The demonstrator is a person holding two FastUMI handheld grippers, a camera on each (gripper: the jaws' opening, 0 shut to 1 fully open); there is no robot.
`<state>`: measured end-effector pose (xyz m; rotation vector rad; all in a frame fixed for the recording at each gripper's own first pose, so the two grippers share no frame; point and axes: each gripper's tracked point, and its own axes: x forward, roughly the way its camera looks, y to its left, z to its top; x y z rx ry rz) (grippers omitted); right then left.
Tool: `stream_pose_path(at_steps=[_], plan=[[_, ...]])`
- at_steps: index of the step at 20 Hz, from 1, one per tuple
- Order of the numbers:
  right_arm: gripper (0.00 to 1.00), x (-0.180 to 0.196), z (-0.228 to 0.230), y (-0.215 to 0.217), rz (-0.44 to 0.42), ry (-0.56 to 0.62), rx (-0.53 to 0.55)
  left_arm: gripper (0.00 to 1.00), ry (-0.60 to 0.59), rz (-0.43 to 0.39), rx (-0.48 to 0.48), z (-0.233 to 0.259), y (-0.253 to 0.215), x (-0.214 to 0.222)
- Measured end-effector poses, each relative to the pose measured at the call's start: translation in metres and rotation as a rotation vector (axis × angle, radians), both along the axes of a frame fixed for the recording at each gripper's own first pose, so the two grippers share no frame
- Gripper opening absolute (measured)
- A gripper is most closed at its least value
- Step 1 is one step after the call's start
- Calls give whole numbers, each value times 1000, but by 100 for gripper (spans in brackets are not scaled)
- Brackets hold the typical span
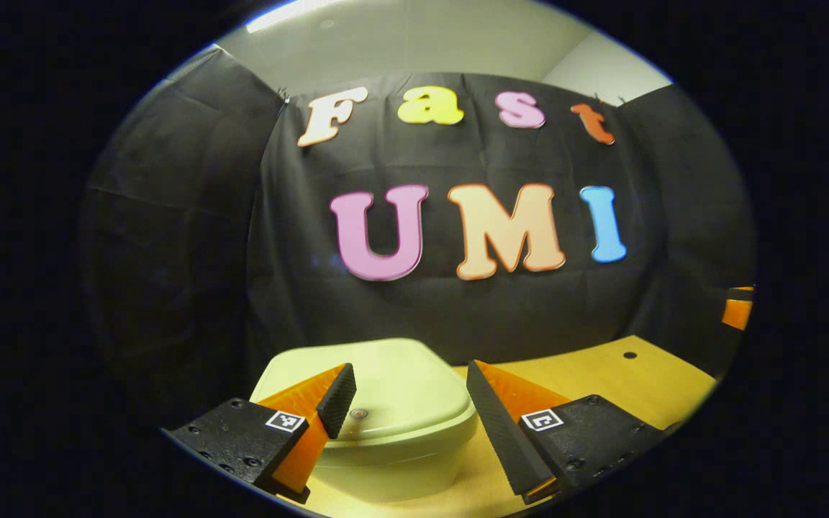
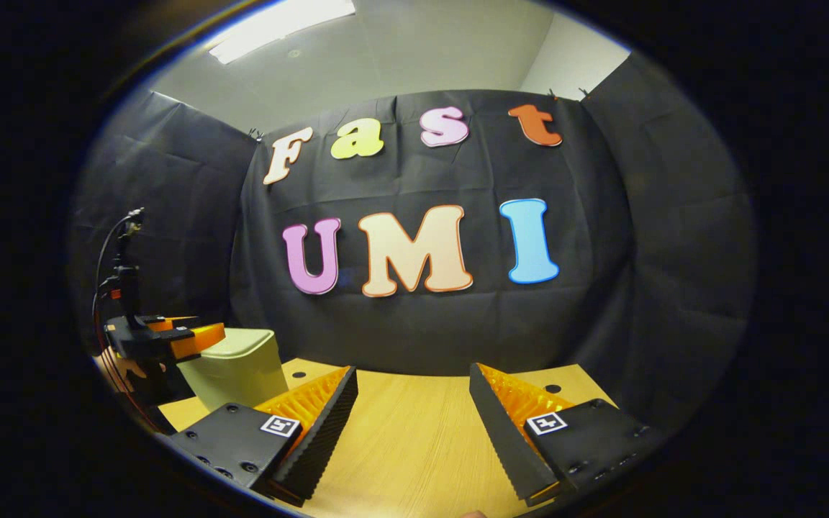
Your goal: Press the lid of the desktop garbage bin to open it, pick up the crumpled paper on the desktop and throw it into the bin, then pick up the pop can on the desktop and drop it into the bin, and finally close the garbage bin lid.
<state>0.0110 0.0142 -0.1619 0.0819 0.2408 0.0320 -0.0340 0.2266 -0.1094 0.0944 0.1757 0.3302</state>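
Note:
A pale green desktop bin (image 1: 393,439) stands on the wooden table (image 1: 601,374) with its lid (image 1: 400,381) down. A small round button (image 1: 359,414) sits near the lid's front edge. My left gripper (image 1: 409,370) hangs open just above the lid, one finger on each side of its front half, not touching as far as I can tell. In the right gripper view the bin (image 2: 238,370) is at the far left with the left gripper (image 2: 202,332) over its top. My right gripper (image 2: 413,373) is open over bare tabletop (image 2: 414,446), holding nothing.
Black cloth walls close the booth behind and on both sides. The tabletop has small round holes (image 2: 553,388) near its back edge. An orange part of the other gripper (image 1: 737,311) shows at the far right of the left gripper view.

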Motion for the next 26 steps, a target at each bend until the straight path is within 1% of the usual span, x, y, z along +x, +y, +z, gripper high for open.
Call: stream_pose_path(at_steps=[2,3,4,5,6,7,10,12,14,16,20,22,26], plan=[[98,-1,18,-10,-36,-39,-5,93,-69,-54,31,19,-25,8],[98,-1,24,-15,-52,-54,-10,92,-77,-72,28,20,-38,10],[99,-2,31,-20,-66,-66,-13,92,-78,-91,8,20,-50,11],[98,-3,35,-23,-78,-70,-16,90,-80,-109,-18,20,-63,14],[97,-5,37,-27,-88,-73,-19,92,-80,-125,-45,19,-77,15],[98,-7,42,-30,-97,-82,-24,91,-85,-144,-62,19,-89,16],[99,-15,51,-37,-116,-110,-35,90,-56,-197,-96,6,-118,21],[98,-18,51,-42,-120,-113,-53,92,-30,-221,-142,-1,-135,24],[99,-20,52,-46,-130,-114,-52,91,-34,-229,-198,-2,-143,25],[99,-19,55,-47,-138,-119,-47,90,-29,-234,-223,-3,-147,28],[99,-19,57,-46,-135,-130,-46,93,-2,-243,-190,-7,-145,28],[99,-18,58,-44,-130,-139,-46,93,19,-247,-172,-10,-144,28],[98,-15,59,-39,-116,-144,-41,93,-1,-273,-163,0,-149,30]])
